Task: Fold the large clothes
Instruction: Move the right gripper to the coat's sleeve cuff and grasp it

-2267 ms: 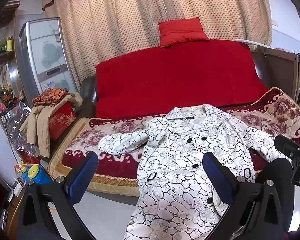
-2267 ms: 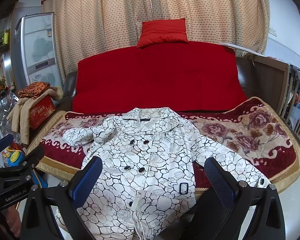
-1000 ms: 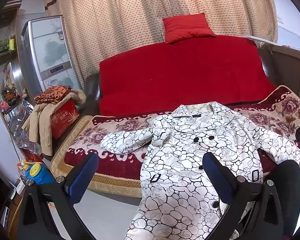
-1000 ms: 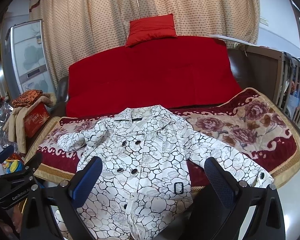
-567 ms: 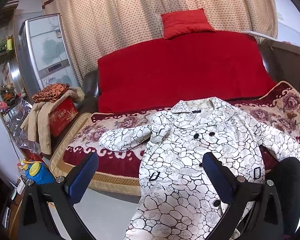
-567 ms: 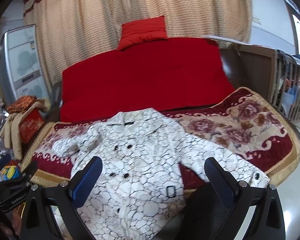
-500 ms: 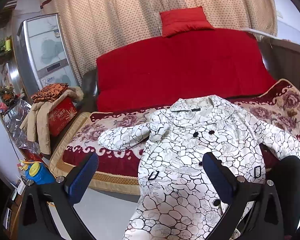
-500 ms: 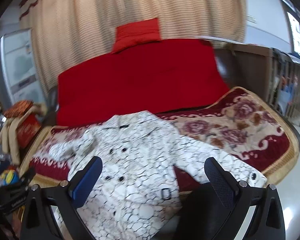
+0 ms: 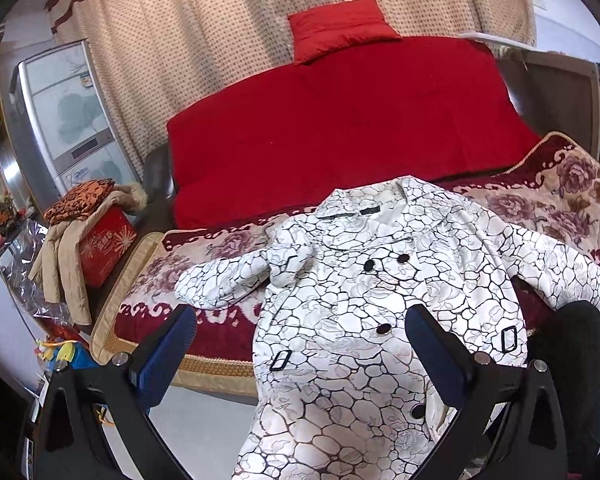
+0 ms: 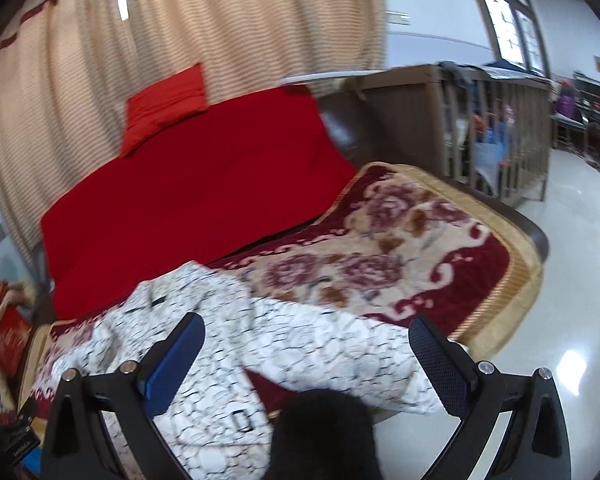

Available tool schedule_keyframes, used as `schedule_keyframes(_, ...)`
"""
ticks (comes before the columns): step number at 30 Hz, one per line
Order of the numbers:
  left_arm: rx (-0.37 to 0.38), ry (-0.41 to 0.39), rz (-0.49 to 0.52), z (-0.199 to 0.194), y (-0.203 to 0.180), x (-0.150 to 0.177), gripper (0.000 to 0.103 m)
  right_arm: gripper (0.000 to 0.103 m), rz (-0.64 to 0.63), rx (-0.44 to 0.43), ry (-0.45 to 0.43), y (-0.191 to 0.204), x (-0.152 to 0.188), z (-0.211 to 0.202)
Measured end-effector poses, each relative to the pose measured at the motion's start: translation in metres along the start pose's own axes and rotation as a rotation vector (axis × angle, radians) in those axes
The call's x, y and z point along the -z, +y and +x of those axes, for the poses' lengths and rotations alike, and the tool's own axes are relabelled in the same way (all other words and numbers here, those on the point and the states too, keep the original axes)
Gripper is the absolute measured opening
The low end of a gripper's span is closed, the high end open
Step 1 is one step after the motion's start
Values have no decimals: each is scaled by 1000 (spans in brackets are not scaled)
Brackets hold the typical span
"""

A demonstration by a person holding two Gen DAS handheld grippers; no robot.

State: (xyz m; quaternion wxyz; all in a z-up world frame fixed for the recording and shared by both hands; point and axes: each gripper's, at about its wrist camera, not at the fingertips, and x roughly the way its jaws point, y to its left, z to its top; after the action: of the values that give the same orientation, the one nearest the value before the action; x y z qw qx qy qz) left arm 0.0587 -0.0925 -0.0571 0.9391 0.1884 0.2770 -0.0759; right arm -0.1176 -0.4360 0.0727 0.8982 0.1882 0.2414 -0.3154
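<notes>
A white coat (image 9: 352, 312) with a black crackle print and dark buttons lies face up on the sofa seat, its hem hanging over the front edge. One sleeve (image 9: 224, 280) is bent toward the left; the other sleeve (image 10: 340, 348) stretches right. My left gripper (image 9: 300, 344) stands open in front of the coat's lower half, touching nothing. In the blurred right wrist view my right gripper (image 10: 308, 356) is open, hovering over the right sleeve, with nothing between its fingers.
The sofa has a red backrest cover (image 9: 340, 128), a red cushion (image 9: 336, 36) on top and a floral blanket (image 10: 380, 248) on the seat. A red box with clothes piled on it (image 9: 96, 228) stands left. A wooden railing (image 10: 480, 132) is right, beside bare floor (image 10: 572, 280).
The right gripper has swung to the right, so its view now takes in the coat's right sleeve and the railing. The left gripper has shifted only slightly. The coat lies unchanged.
</notes>
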Motion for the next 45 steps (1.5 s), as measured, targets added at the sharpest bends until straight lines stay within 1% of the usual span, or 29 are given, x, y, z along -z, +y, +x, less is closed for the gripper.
schedule_keyframes(3, 1, 9, 14, 6, -7, -3, 103, 103, 52, 65, 16, -34, -2, 11)
schedule_keyframes(6, 1, 16, 27, 12, -13, -6, 103, 103, 101, 112, 33, -64, 0, 22)
schedule_keyframes(12, 7, 33, 48, 23, -23, -11, 103, 103, 182, 206, 88, -127, 16, 47)
schedule_keyframes(16, 12, 39, 64, 29, -30, -13, 103, 103, 233, 220, 146, -159, 33, 64)
schedule_keyframes(18, 20, 48, 73, 33, -35, -13, 103, 103, 260, 201, 170, -173, 44, 73)
schedule_keyframes(21, 34, 62, 89, 37, -42, -13, 103, 103, 322, 122, 215, -199, 67, 92)
schedule_keyframes(25, 54, 89, 109, 45, -51, -11, 103, 103, 406, 26, 275, -223, 98, 115)
schedule_keyframes(27, 58, 104, 118, 49, -55, -10, 103, 103, 457, -23, 281, -236, 113, 124)
schedule_keyframes(30, 66, 120, 127, 53, -60, -8, 103, 103, 518, -63, 295, -250, 131, 137)
schedule_keyframes(33, 76, 134, 139, 56, -66, -6, 103, 103, 563, -139, 287, -259, 144, 152)
schedule_keyframes(35, 84, 140, 151, 55, -69, -3, 103, 103, 571, -152, 299, -262, 154, 172)
schedule_keyframes(38, 72, 141, 164, 55, -70, -3, 103, 103, 588, -167, 303, -265, 169, 197)
schedule_keyframes(40, 67, 144, 158, 55, -68, -4, 103, 103, 611, -208, 302, -265, 176, 209)
schedule_keyframes(43, 67, 143, 155, 56, -68, -5, 103, 103, 642, -245, 335, -259, 183, 223)
schedule_keyframes(44, 69, 145, 158, 56, -69, -4, 103, 101, 661, -278, 346, -256, 186, 226)
schedule_keyframes(45, 73, 147, 164, 56, -71, -4, 103, 90, 671, -304, 356, -252, 187, 228)
